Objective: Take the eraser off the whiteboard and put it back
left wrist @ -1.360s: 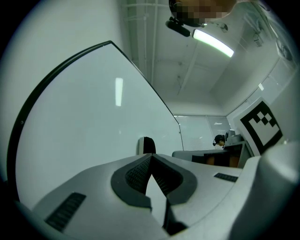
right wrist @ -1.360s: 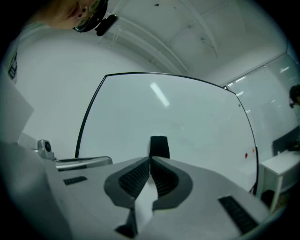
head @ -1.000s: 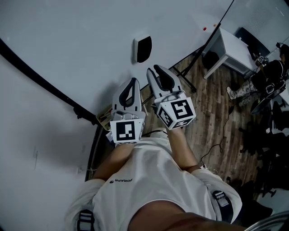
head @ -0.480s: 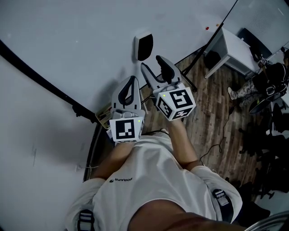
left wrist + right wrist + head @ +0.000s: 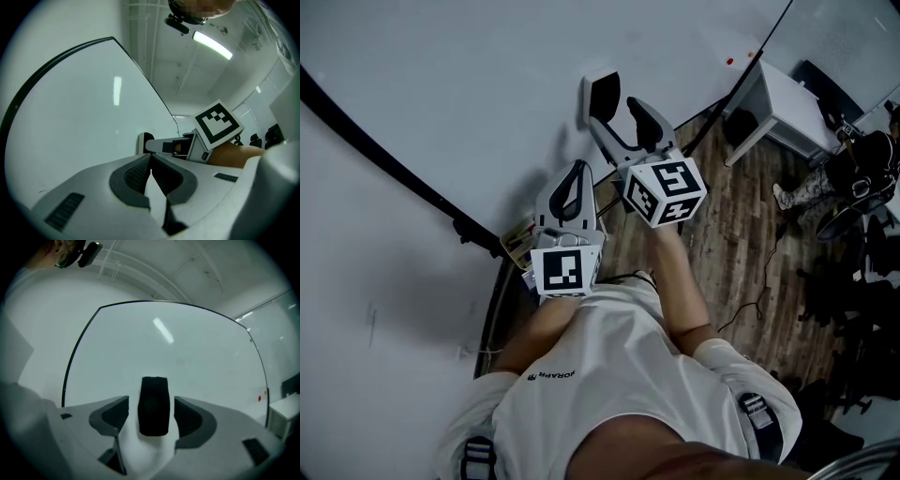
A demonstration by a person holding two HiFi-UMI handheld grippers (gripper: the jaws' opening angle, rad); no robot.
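Black eraser (image 5: 602,97) on the whiteboard (image 5: 441,75), wood floor (image 5: 741,244) beyond. The right claw (image 5: 151,400) has just been opening, with the eraser untouched between its jaws. The left claw (image 5: 151,158) is closed and empty.

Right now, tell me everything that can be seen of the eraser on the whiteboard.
The eraser is a small black block with rounded corners and a pale layer against the whiteboard, to which it clings, long side upright. Its material is hard to tell. It stands between the jaws of the right gripper, which have just been opening; a gap shows on each side, so neither pad touches it.
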